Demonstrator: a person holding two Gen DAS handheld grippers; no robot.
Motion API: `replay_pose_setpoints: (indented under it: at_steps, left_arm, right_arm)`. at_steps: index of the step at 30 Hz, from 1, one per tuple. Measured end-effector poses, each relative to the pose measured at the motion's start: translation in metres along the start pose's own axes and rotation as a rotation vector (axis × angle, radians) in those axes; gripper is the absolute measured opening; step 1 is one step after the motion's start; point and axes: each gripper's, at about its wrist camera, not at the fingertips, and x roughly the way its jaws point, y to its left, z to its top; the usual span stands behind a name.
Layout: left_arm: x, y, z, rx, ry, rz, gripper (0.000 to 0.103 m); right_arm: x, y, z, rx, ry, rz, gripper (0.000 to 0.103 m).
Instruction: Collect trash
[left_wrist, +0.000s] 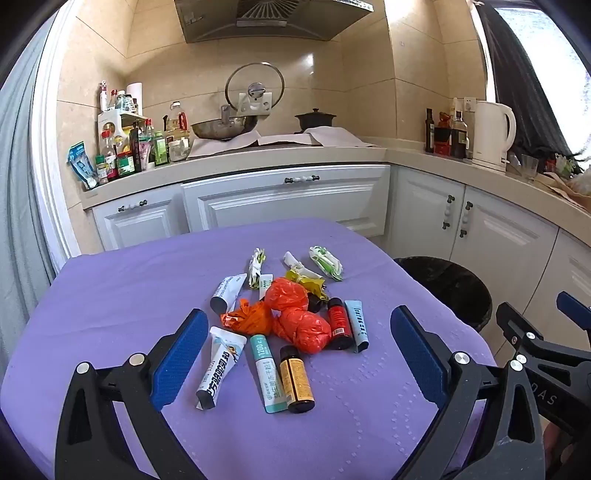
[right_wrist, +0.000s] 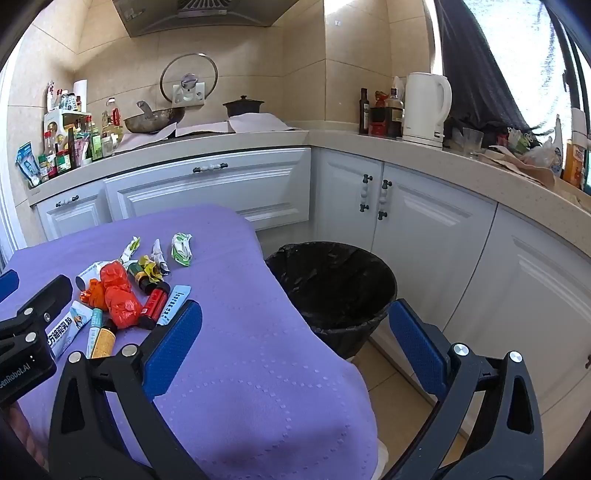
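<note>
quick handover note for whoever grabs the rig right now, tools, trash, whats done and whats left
Left tool: open, empty, above the near edge of the trash pile.
Right tool: open, empty, over the table's corner beside the bin.
Trash: all lies in one cluster on the purple tablecloth: orange plastic bags, tubes, small bottles, crumpled wrappers.
Bin: black-lined, on the floor beside the table on the right tool's side; nothing visible inside.
Done: nothing collected, as far as can be seen.
Left: pick up each piece and drop it in the bin.

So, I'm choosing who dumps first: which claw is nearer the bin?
Right. The right claw hangs beside the bin; the left claw faces the trash pile.
</note>
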Motion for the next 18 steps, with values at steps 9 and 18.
replay_pose_setpoints:
  at_steps: [9, 18]
  left_arm:
    - [0.0010, -0.0017, -0.0001, 0.015, 0.009, -0.001, 0.096]
    - [0.0012, -0.0061, -0.0004, 0.015, 0.009, -0.006, 0.096]
  right_arm:
    - [-0.0020, 0.0010, 0.0005, 0.005, 0.004, -0.003, 0.099]
    - [-0.0012, -0.0053, 0.0023, 0.012, 0.002, 0.002, 0.099]
